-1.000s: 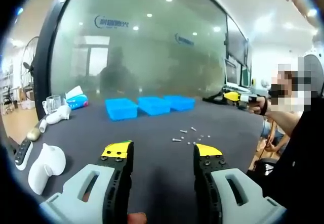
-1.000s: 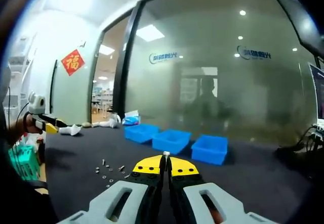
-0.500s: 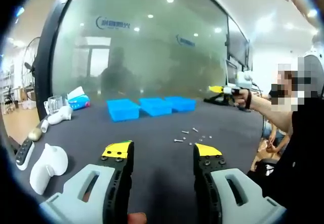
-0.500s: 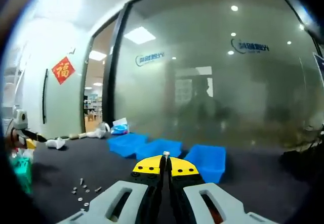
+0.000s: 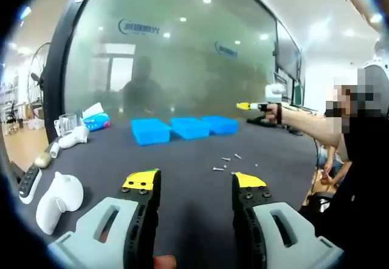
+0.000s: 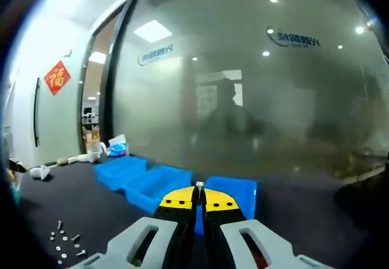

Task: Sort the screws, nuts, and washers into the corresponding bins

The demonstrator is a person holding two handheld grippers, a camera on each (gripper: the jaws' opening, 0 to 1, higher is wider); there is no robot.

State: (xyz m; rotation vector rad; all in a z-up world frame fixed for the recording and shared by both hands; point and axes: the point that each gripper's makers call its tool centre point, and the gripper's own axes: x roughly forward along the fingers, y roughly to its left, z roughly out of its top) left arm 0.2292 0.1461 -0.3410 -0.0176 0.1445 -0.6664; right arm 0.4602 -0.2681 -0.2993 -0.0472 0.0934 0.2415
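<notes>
Three blue bins (image 5: pixel 152 130) (image 5: pixel 189 127) (image 5: pixel 220 124) stand in a row at the far side of the black table (image 5: pixel 182 160). Loose screws, nuts and washers (image 5: pixel 228 163) lie in a small scatter in front of them. My left gripper (image 5: pixel 194 183) hovers open over the near table with nothing between its jaws. A person's hand holds my right gripper (image 5: pixel 251 105) in the air beside the rightmost bin. In the right gripper view, my right gripper (image 6: pixel 199 199) is shut on a small silver fastener (image 6: pixel 199 186), just before the bins (image 6: pixel 155 183) (image 6: pixel 234 190). The scatter of parts (image 6: pixel 64 248) lies at lower left.
White plastic objects (image 5: pixel 58 196), a dark remote (image 5: pixel 27 181), a glass cup (image 5: pixel 64 123) and a tissue pack (image 5: pixel 94 120) sit along the table's left side. A frosted glass wall (image 5: pixel 182 56) rises behind the bins. The person (image 5: pixel 358 160) stands at the right edge.
The right gripper has travelled with its fastener away from the scatter and up toward the bins, which now loom closer in its view. The left gripper has stayed put and open.
</notes>
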